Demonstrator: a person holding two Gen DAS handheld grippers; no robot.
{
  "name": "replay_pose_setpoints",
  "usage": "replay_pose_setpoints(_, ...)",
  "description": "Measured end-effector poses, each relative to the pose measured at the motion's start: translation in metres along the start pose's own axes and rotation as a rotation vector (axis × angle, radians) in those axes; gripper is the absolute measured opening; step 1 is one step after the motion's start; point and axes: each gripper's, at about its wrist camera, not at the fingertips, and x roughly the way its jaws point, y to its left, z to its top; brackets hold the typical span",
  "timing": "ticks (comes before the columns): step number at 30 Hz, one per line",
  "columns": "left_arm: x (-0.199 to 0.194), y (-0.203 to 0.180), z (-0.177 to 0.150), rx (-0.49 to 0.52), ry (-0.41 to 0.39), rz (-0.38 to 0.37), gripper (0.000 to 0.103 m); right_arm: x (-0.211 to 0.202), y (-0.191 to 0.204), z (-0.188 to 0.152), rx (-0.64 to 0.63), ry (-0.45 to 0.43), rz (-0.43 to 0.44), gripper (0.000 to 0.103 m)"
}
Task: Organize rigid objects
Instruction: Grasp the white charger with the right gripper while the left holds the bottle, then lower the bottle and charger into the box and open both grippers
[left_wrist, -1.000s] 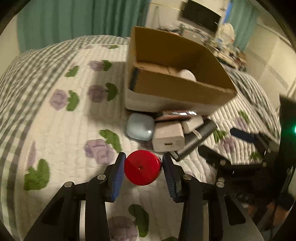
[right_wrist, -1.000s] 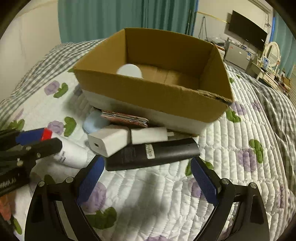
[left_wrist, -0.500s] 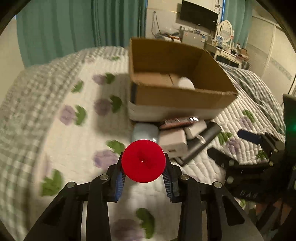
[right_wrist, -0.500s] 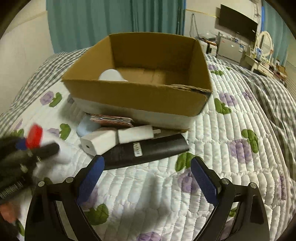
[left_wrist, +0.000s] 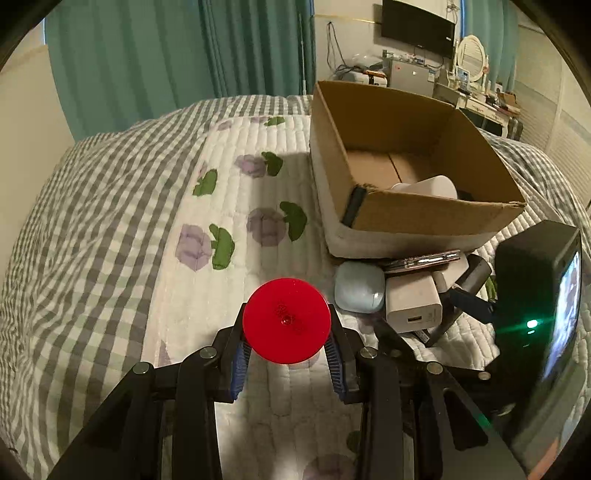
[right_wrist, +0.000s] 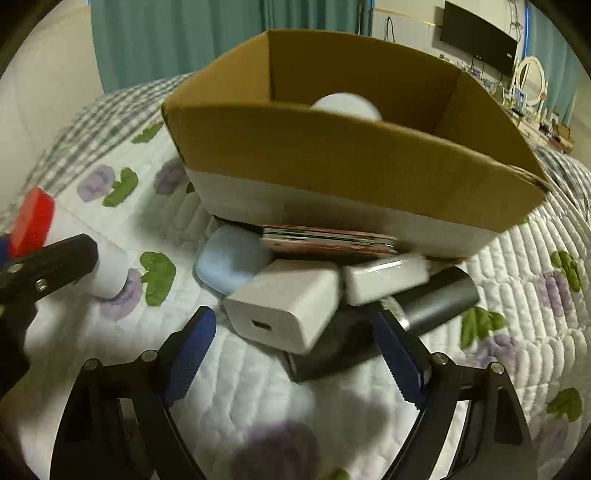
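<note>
white quilted bedspread with purple flowers and green leaves (left_wrist: 229, 206) over a grey gingham cover; open brown cardboard box (left_wrist: 436, 216) sits on it, a white rounded object (right_wrist: 345, 105) inside; teal curtains (left_wrist: 177, 55) behind the box, black wall screen (left_wrist: 417, 22) and cluttered desk beyond it; left gripper (left_wrist: 288, 360) clenched on a red-capped white cylindrical bottle (left_wrist: 287, 320), near the box's front-left corner, lifted off the quilt; right gripper (right_wrist: 295, 358) spread wide, holding nothing, at the pile touching the box's front wall: pale blue rounded case (right_wrist: 231, 264), white square charger (right_wrist: 286, 304), dark grey cylinder (right_wrist: 437, 299).
</note>
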Motion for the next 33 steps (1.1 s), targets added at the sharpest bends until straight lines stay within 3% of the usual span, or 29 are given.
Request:
replay_pose_setpoints(7, 0.005, 0.003, -0.003, -0.010, 0.003, -0.004, 0.036, 0.015, 0.014, 0.006, -0.022, -0.020, -0.140, 0.081)
replay_pose_setpoints(11, 0.002, 0.001, -0.004, 0.002, -0.006, -0.007, 0.036, 0.005, 0.009, 0.005, -0.023, -0.025, -0.091, 0.054)
replay_pose_setpoints(23, -0.021, -0.013, 0.000, 0.019, -0.043, -0.008, 0.036, -0.051, -0.036, -0.005, 0.036, -0.077, 0.050, 0.051)
replay_pose_setpoints(33, -0.067, -0.040, 0.008, 0.039, -0.112, -0.044, 0.036, -0.115, -0.063, -0.008, 0.045, -0.180, 0.087, 0.051)
